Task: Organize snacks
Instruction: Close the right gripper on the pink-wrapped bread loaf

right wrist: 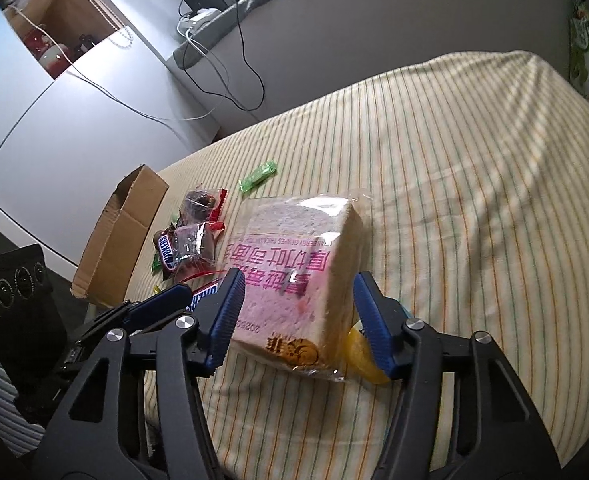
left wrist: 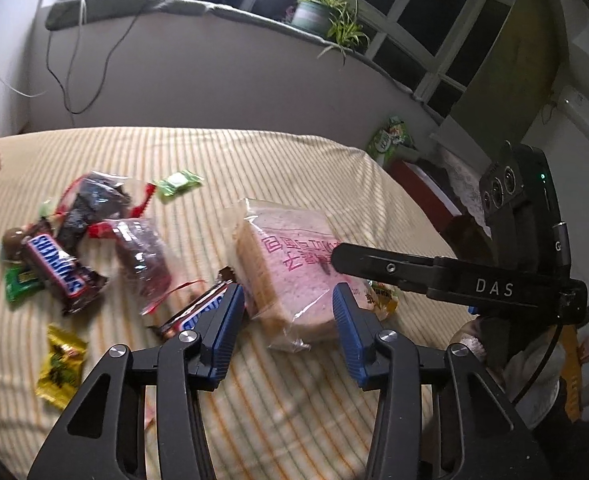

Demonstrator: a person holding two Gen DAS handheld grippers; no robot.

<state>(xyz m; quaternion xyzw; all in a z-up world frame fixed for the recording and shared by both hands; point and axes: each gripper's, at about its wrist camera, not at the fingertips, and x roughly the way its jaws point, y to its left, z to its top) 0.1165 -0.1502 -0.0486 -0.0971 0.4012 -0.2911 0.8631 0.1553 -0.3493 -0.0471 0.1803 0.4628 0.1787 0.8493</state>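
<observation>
Left wrist view first: our left gripper [left wrist: 288, 312] stands about half open over the striped bedcover [left wrist: 254, 160], angled downward. Between its blue pads [left wrist: 226, 328] we see the near corner of the bagged bread loaf [left wrist: 290, 272], a thick pink-printed toast slab in clear wrap; we cannot make out either pad pressing on the wrap, so we count nothing as held. Touching or just under the left pad lies a Snickers bar [left wrist: 192, 314]. Just beyond the right pad a small yellow packet [left wrist: 384, 298] peeks out from under the loaf. Above that pad, one black finger of our right gripper [left wrist: 374, 264] reaches across the loaf's far side.

Farther left of our left gripper sits the snack heap: a second Snickers bar [left wrist: 60, 272], two clear bags of dark cake [left wrist: 142, 256], a green wrapper [left wrist: 20, 286], and a yellow candy packet [left wrist: 60, 366] lying apart, nearer us. A light green candy [left wrist: 178, 184] lies beyond the heap.

From the right wrist view, our right gripper [right wrist: 298, 312] is likewise roughly half open, straddling the loaf [right wrist: 294, 264]. Its right pad [right wrist: 374, 320] stands just off the loaf's crust side, while the left pad [right wrist: 226, 316] overlaps the printed face; contact is unclear. Our left gripper's blue pad [right wrist: 162, 300] shows just to the left. Farther left stands an open cardboard box [right wrist: 118, 240], beside the snack heap.
</observation>
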